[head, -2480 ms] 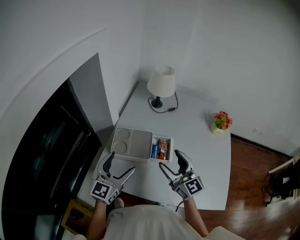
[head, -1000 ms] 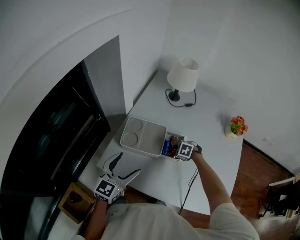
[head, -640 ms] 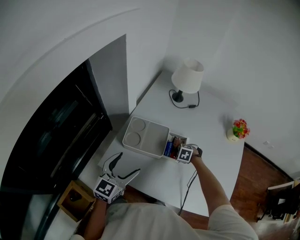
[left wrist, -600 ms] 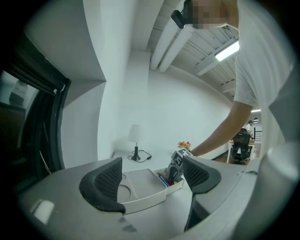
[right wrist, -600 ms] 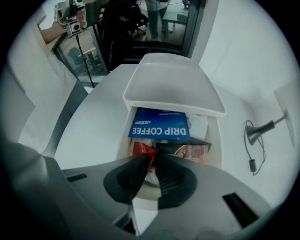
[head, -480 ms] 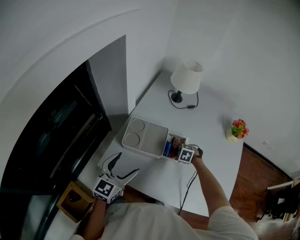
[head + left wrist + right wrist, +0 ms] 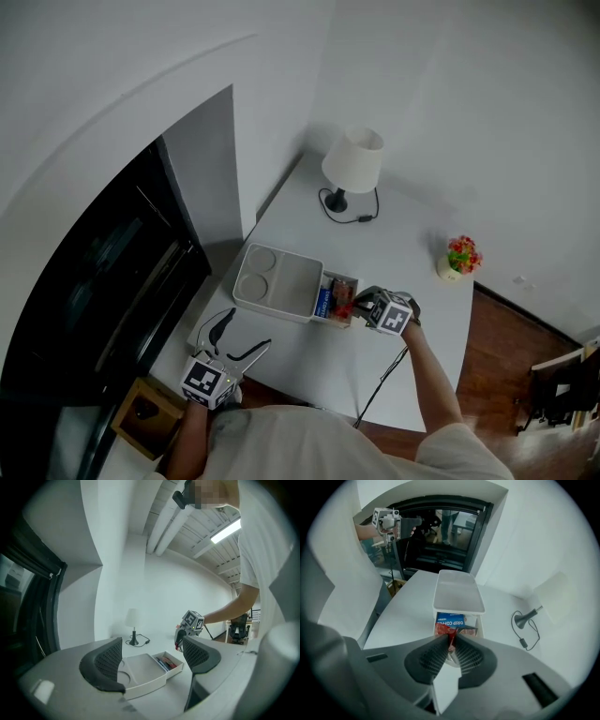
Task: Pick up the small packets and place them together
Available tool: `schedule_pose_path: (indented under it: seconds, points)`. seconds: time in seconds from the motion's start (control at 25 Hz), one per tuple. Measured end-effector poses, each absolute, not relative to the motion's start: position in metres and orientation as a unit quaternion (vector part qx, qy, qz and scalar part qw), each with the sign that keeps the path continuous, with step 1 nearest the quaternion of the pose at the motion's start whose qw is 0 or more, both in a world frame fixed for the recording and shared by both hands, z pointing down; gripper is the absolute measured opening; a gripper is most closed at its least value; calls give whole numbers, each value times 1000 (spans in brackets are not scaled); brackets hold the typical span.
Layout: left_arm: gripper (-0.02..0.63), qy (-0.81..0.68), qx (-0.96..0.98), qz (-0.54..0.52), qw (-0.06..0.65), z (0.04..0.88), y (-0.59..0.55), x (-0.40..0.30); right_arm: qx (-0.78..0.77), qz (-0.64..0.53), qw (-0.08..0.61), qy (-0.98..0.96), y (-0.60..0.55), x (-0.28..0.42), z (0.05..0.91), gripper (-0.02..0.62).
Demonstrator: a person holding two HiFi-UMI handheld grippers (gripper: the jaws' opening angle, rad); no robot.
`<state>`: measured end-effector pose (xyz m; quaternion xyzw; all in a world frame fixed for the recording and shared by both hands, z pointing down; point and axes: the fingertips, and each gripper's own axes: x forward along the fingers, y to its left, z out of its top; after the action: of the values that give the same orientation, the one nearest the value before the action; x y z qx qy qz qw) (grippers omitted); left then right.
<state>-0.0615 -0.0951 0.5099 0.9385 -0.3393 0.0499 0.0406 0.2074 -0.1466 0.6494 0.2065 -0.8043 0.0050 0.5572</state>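
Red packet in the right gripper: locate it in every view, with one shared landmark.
Head view: red packet at the right gripper tips, beside the white tray end compartment.
Left gripper view: red speck below the right gripper, centre-right.
Right gripper view: centre, pinched between the jaws.
Shared landmark: white tray.

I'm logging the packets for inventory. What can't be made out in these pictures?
The red packet: in the right gripper view, its lower part is hidden between the tongs of the right gripper; print unreadable.
Packet count in the tray compartment: same tongs cover its near end; head view too small.
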Motion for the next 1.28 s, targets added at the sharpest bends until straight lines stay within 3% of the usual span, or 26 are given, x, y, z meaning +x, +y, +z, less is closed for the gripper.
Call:
schedule_pose_path:
  seconds: [0.4, 0.68, 0.92, 1.28]
  points:
    - [393, -352, 934, 50, 35, 505, -90, -73, 162, 13, 506, -847, -159, 128, 605, 49]
    - [393, -389, 919, 50, 39, 505, -85, -100, 88, 17, 535, -840, -185, 60, 668, 51]
    - [390, -419, 905, 50, 55, 513, -81, -124, 69, 25, 581, -811, -206, 47, 724, 78]
    - [390, -417, 905, 53, 59, 518, -77, -126, 78, -16, 585, -807, -215, 37, 726, 92]
